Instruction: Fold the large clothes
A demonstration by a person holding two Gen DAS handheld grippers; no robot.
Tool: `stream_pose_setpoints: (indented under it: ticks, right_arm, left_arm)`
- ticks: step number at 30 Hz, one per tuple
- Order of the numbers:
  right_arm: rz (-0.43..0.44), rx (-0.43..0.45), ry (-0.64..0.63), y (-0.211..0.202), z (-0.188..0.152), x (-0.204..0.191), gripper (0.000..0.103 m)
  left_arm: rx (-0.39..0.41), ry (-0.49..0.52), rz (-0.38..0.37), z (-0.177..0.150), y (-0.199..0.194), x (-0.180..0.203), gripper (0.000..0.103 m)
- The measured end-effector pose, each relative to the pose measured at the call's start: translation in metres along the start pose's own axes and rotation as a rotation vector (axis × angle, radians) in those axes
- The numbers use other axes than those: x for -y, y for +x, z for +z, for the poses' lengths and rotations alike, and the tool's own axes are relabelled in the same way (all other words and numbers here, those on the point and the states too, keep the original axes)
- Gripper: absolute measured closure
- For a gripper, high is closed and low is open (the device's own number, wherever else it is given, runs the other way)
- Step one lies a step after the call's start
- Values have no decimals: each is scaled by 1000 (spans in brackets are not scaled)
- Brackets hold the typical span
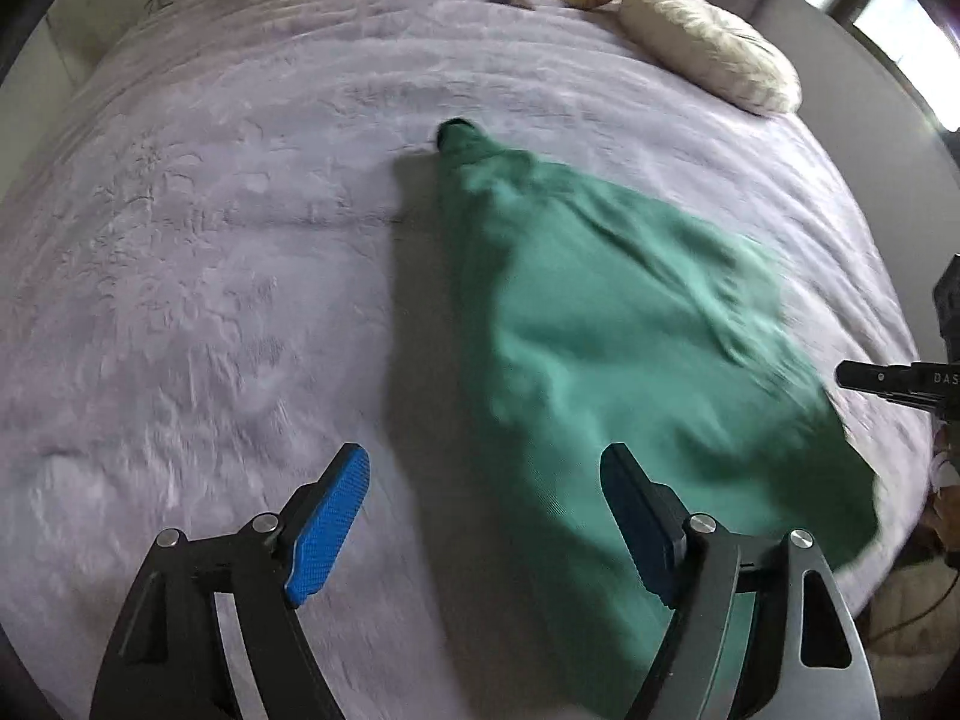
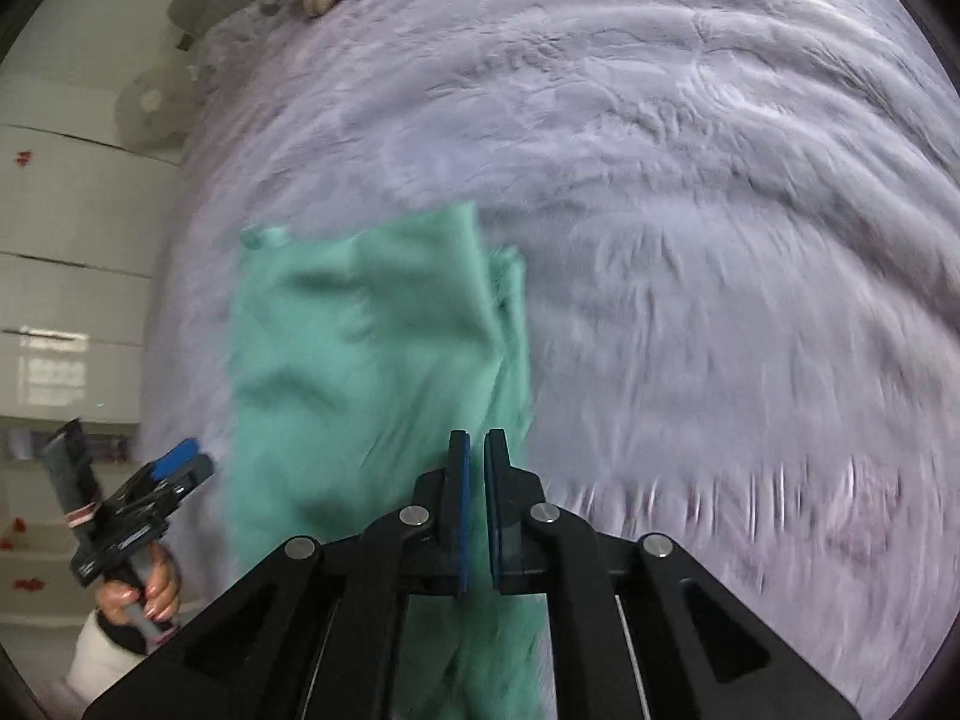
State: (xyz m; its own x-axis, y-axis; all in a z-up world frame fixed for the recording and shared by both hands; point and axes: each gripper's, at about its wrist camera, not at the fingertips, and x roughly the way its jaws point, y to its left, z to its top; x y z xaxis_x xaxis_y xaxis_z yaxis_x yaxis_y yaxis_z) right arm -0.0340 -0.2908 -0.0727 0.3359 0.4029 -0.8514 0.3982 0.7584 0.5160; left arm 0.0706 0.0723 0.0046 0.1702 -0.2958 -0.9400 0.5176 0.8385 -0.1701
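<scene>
Held the green garment [image 2: 372, 360] by one edge in the nearly shut right hand-held gripper [image 2: 477, 504], lifted off the bed [image 2: 720, 240]. Stood wide and empty at the left hand-held gripper [image 1: 486, 516]. Risked bunching or slipping from the single pinch.

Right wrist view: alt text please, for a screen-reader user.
The right gripper, jaws nearly shut, pinches a green garment hanging over a lavender bedspread. At the left edge, a hand holds the left gripper.
</scene>
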Motion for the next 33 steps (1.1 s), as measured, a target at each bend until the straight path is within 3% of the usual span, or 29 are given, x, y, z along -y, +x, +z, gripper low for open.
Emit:
stream_pose_setpoints:
  ticks: [4,6,8,10,13,19,22,25,28,33]
  right_arm:
    - [43,-32,-29,-20,-41,-11,95]
    - [46,-43,-45,-25,-55,-18,95]
    - [31,-58,-71,-24,-67,-27,95]
    - [12,-70,-91,-22,-78,-32,87]
    - [-33,-79,-113,-20,-90,-37,86]
    - [-169,-89,-98,-10,-101,-17,86]
    - [-162,-108,-5,0,-106,8,87]
    - [-203,-122,31,9,-112,27,88]
    - [-172,-122,88,13,-116,41,88]
    - [-230,-126,35,20,-115,35,88]
  left_arm:
    - [-30,30,-60,-20,-12,26,23]
    - [-61,59,-49,-36,-9,39,23]
    - [-106,86,-23,-53,2,46,23]
    - [-138,94,2,-71,10,46,22]
    - [-150,46,-25,-88,12,36,22]
    - [-126,32,-12,-97,11,35,22]
    - [-126,11,-15,-97,18,32,22]
    - [-125,-18,-4,-99,19,30,15]
    - [-130,-52,-12,-103,19,27,15]
    - [-129,-72,4,-108,22,26,12]
